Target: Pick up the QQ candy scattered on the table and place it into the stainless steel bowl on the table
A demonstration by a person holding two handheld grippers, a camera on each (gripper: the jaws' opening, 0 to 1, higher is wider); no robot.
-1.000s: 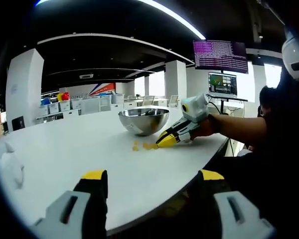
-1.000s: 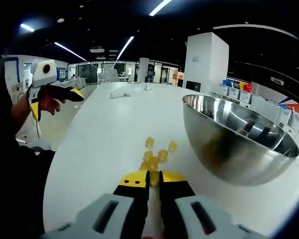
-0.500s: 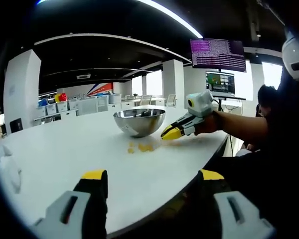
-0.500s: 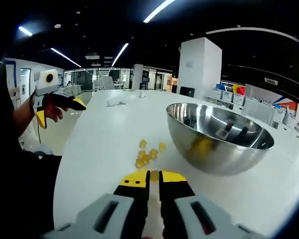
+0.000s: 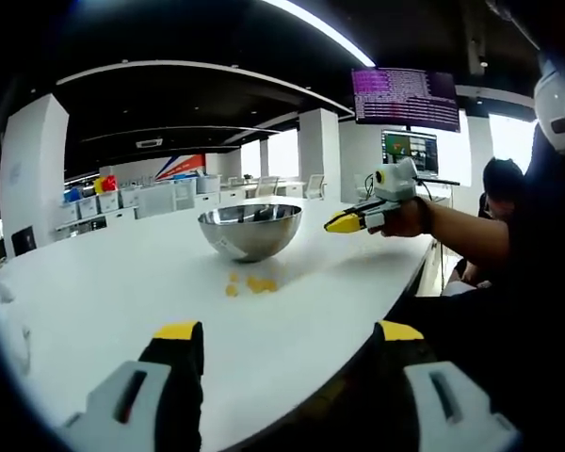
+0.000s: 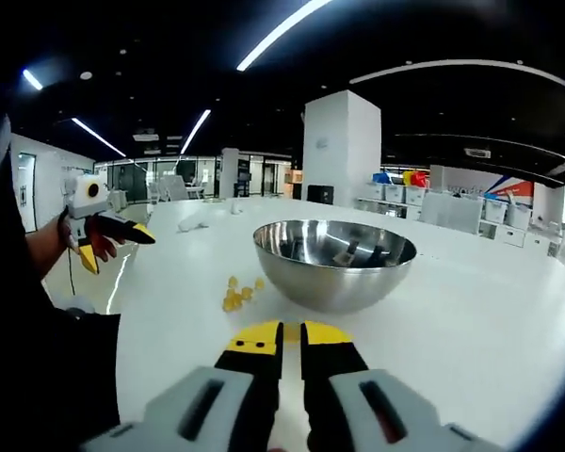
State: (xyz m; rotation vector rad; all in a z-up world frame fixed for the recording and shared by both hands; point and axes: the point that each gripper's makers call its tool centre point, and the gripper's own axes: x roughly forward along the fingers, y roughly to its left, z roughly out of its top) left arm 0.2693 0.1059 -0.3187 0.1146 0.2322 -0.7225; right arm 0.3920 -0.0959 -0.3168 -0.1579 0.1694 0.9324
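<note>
Right gripper view: right gripper pinches a half-hidden yellow candy; left gripper gapes wide.

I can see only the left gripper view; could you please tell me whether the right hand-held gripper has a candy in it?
Observer: Yes. In the right gripper view, the right hand-held gripper has its jaws nearly together, with a yellow candy piece between the tips.
Operator: Thank you. Is it lined up with the bowl?
Observer: Roughly. The stainless steel bowl lies ahead of the tips and a little to the right, and the loose candies lie ahead to the left.
Operator: Is there any candy in the bowl?
Observer: I can make out none on the part of the inner wall that shows. The near rim hides the bottom.
</note>
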